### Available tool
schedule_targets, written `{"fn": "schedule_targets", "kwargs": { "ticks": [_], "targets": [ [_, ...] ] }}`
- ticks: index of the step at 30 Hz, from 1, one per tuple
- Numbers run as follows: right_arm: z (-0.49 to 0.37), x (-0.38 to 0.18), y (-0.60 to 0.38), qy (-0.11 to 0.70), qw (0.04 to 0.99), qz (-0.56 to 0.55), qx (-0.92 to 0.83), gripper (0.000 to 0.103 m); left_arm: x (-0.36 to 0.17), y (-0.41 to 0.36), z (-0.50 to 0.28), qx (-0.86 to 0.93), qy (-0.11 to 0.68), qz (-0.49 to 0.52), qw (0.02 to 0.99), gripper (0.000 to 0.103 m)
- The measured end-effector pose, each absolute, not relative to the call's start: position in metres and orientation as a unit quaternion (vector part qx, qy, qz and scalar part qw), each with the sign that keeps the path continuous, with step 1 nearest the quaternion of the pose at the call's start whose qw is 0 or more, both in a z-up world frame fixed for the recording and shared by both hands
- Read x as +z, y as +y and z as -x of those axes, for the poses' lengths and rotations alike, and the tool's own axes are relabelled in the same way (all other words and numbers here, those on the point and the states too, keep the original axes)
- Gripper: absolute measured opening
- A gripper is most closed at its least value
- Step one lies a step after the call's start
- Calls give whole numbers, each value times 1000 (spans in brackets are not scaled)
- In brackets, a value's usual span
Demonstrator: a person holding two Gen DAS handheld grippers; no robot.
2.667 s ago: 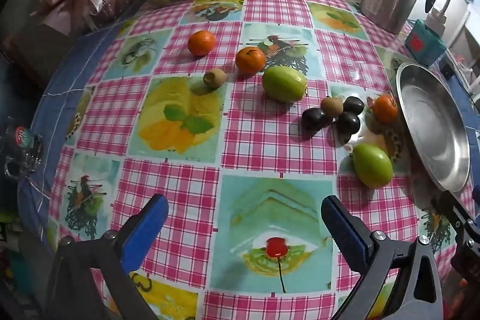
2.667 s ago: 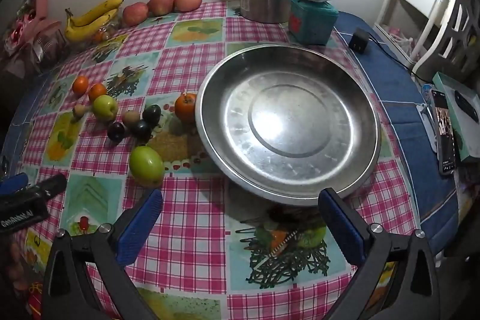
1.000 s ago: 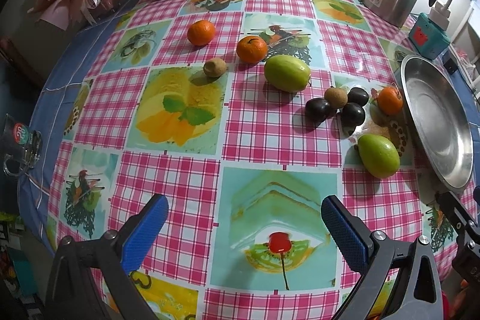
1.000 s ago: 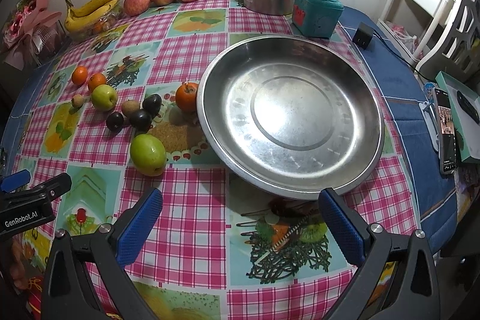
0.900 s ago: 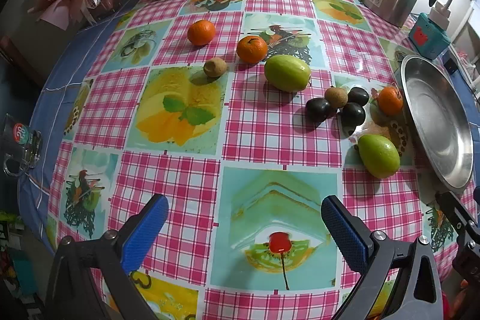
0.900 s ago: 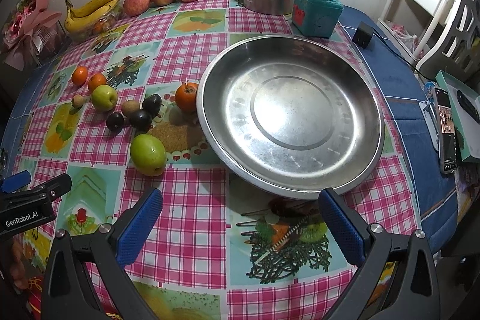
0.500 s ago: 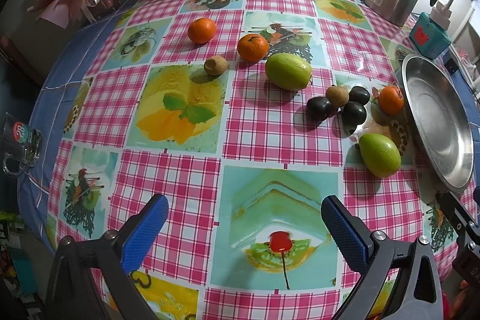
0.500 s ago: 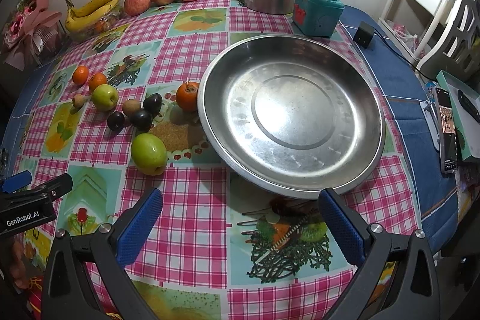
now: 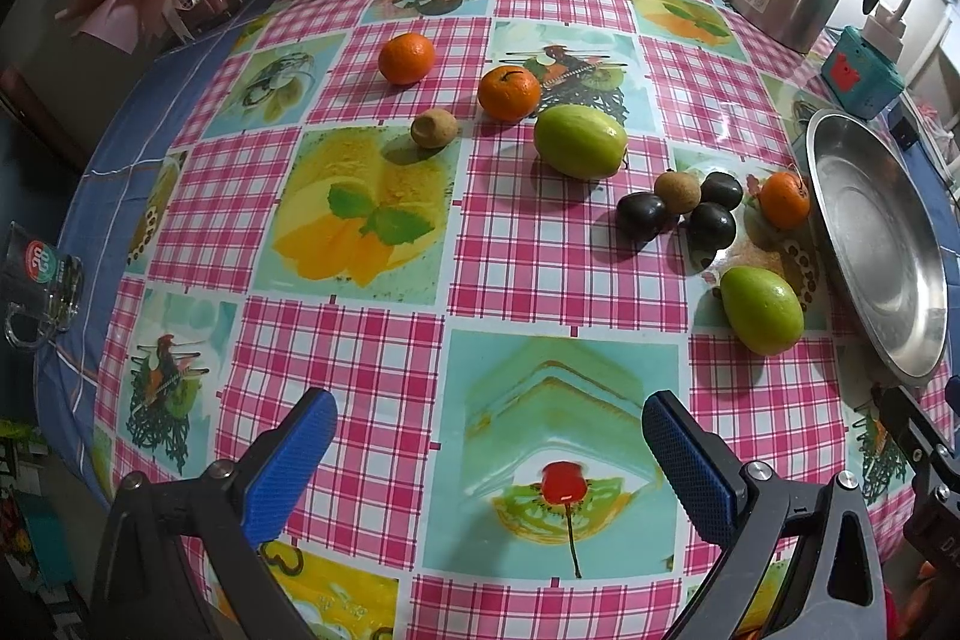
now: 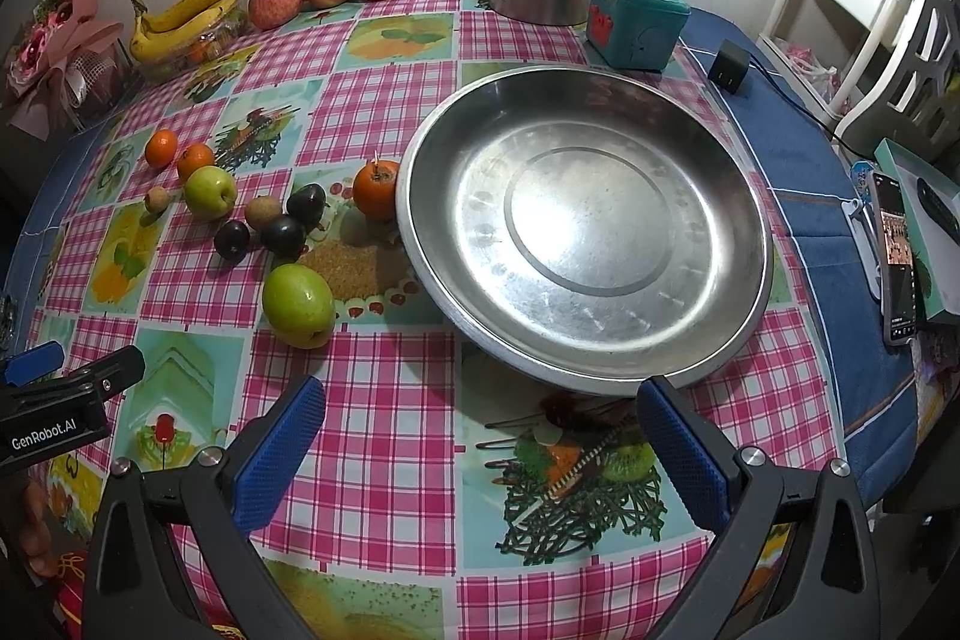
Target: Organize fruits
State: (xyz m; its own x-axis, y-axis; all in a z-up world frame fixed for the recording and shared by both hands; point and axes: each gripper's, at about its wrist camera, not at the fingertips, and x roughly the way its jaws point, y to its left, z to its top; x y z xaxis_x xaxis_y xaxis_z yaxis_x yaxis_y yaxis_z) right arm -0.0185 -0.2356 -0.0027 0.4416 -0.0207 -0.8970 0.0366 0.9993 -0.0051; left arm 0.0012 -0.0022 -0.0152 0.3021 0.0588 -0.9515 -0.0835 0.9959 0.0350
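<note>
Because both grippers, left [image 9: 483, 445] and right [image 10: 480, 430], hover spread wide and hold nothing, no fruit is in the pan [image 10: 738, 292] yet. The near apple [image 10: 298, 305] is round and may slip from the pads and roll; farther off, the plums [image 10: 282, 233] touch a kiwi [image 10: 262, 212], so a grasp there could knock them apart.

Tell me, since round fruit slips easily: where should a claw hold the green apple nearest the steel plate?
Grip the green apple across its widest middle, coming from above. It lies tilted, apart from the round steel plate and the dark plums, so both sides look clear.
</note>
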Motion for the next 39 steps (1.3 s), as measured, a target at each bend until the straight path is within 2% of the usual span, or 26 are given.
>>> {"fn": "schedule_targets", "kwargs": {
  "ticks": [22, 28, 34, 39],
  "targets": [
    [18, -4, -235, 531, 848, -7, -15, 103, -16, -4, 2, 43, 588, 10, 808, 103],
    [16, 5, -229, 508, 861, -24, 15, 103, 18, -12, -11, 62, 551, -26, 832, 103],
    [1, 30, -221, 483, 874, -38, 29, 103, 48, -8, -35, 78, 536, 33, 840, 103],
    [-16, 38, -216, 484, 873, -49, 33, 103, 53, -13, -53, 77, 532, 49, 842, 103]
  ]
}}
